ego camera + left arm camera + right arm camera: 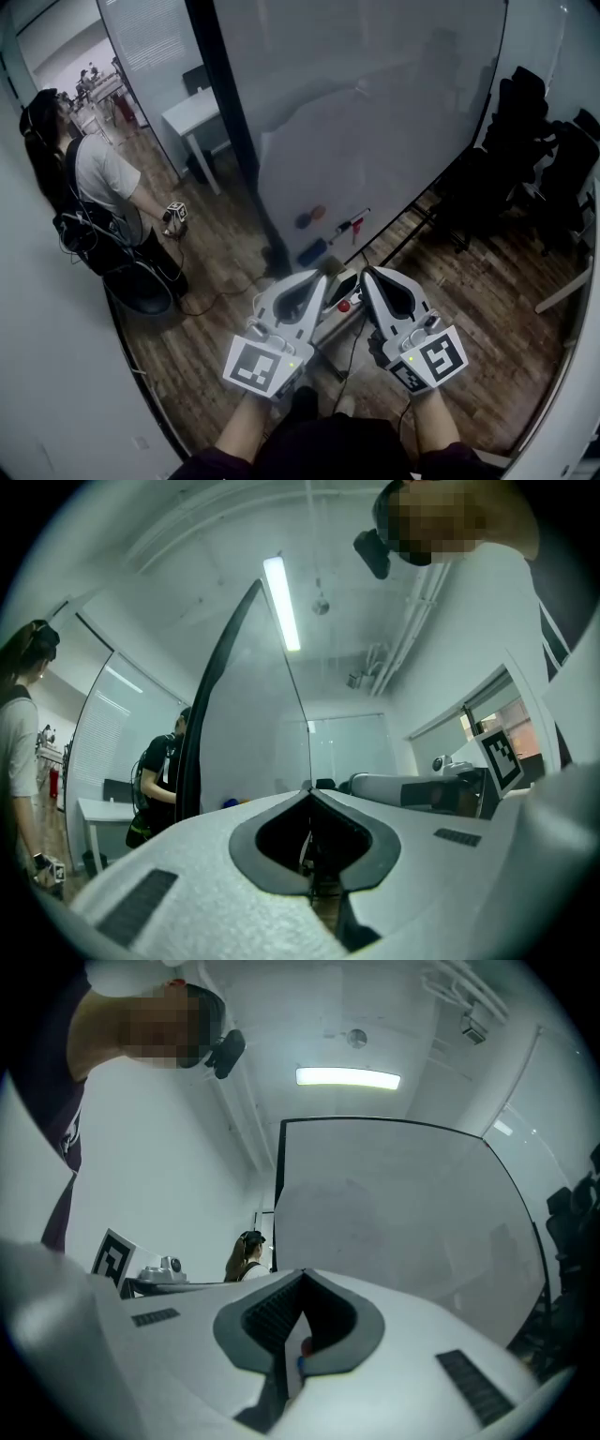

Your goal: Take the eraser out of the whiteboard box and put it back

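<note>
Down at the whiteboard's bottom edge: a blue block (312,251) that looks like the eraser sits against the board, just past the tip of the left gripper (322,275). It's too small to be sure.
Box: the whiteboard box is mostly hidden. Only a pale sliver (340,286) shows between the two claws, with a red round thing (344,306) beside it. Can't see inside.
Left claw: jaws meet tip to tip, nothing in them.
Right claw: the right gripper (368,273) is pressed closed too, and empty. A speck of red and blue peeks through the gap, too tiny to name.
Also on the board: a second blue blob (302,221), an orange blob (319,213) and a red marker (352,225).
Backdrop: the whiteboard (375,112) fills most of both gripper views.
Off to the left: another person (94,183) holding a marker cube (175,212), with a white table (192,112) further back.
Right side: black chairs (544,150), a dark lump that's hard to separate.
Cut off: the wearer's forearms at the bottom edge.
</note>
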